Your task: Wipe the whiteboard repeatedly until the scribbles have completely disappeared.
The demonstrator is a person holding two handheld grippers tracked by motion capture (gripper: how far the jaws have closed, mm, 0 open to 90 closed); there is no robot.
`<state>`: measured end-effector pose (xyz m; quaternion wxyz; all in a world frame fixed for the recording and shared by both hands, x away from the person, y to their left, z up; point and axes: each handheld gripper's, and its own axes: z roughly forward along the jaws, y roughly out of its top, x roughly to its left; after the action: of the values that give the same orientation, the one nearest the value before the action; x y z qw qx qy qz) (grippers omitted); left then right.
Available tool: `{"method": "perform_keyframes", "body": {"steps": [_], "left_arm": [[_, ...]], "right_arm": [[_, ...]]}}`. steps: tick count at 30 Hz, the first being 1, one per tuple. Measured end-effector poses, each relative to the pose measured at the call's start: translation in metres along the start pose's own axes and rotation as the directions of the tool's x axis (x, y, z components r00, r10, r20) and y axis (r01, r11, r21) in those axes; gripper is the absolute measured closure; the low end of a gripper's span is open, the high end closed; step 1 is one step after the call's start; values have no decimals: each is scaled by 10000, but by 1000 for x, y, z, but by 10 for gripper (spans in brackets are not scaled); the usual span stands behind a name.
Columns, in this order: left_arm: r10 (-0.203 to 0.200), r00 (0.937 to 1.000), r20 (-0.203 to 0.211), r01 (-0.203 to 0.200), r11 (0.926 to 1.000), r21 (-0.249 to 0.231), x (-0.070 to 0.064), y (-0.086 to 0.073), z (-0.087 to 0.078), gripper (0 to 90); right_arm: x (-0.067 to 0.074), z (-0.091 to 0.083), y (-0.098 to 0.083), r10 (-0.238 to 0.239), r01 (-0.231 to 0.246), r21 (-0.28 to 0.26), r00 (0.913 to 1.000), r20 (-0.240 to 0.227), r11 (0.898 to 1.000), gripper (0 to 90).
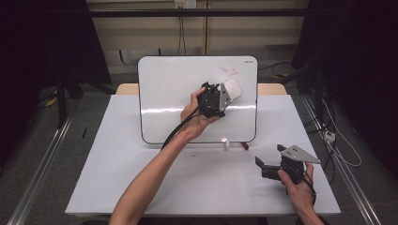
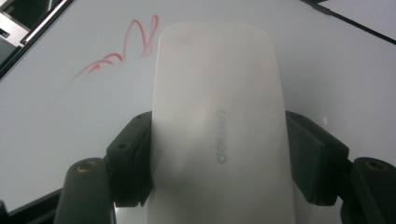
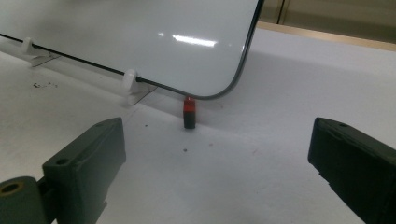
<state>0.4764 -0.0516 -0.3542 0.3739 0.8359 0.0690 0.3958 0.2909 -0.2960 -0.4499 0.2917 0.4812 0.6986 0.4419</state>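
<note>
A whiteboard (image 1: pixel 169 89) stands propped on the table, with red scribbles (image 1: pixel 230 71) near its top right. My left gripper (image 1: pixel 225 93) is shut on a white eraser (image 1: pixel 232 88), held against the board just below the scribbles. In the left gripper view the eraser (image 2: pixel 217 126) sits clamped between both black jaws, and the red scribbles (image 2: pixel 121 51) lie up and left of it. My right gripper (image 1: pixel 268 161) rests low over the table's right front, open, with nothing between its jaws. A red and black marker (image 3: pixel 188 113) lies at the board's lower right corner.
White stand clips (image 3: pixel 132 86) hold the board's bottom edge. The white table top (image 1: pixel 202 187) spreads in front of the board. Metal rails and cables run along the floor at both sides.
</note>
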Motion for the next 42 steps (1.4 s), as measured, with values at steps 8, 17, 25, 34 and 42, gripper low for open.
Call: {"method": "perform_keyframes", "body": {"steps": [8,17,25,34,42], "left_arm": [[-223,9997,-107,224,9996,147,16,6,0,311],[-481,9980,-417,492,9984,271,37,12,-1,311],[-1625,9800,-1147,1655,9861,173,64,4,-9,311],[-1703,9757,-1378,1773,9833,402,59,9,-6,311],[-1767,9723,-1530,1846,9820,388,55,13,-3,311]], "right_arm": [[0,0,0,-6,6,-1,10000,-19,10000,41],[-1,-1,-1,46,-46,1,10000,-24,10000,40],[-2,-2,-2,85,-85,-6,10000,-8,10000,41],[0,-1,-1,69,-69,1,10000,16,10000,41],[0,1,0,26,-26,3,10000,-36,10000,40]]}}
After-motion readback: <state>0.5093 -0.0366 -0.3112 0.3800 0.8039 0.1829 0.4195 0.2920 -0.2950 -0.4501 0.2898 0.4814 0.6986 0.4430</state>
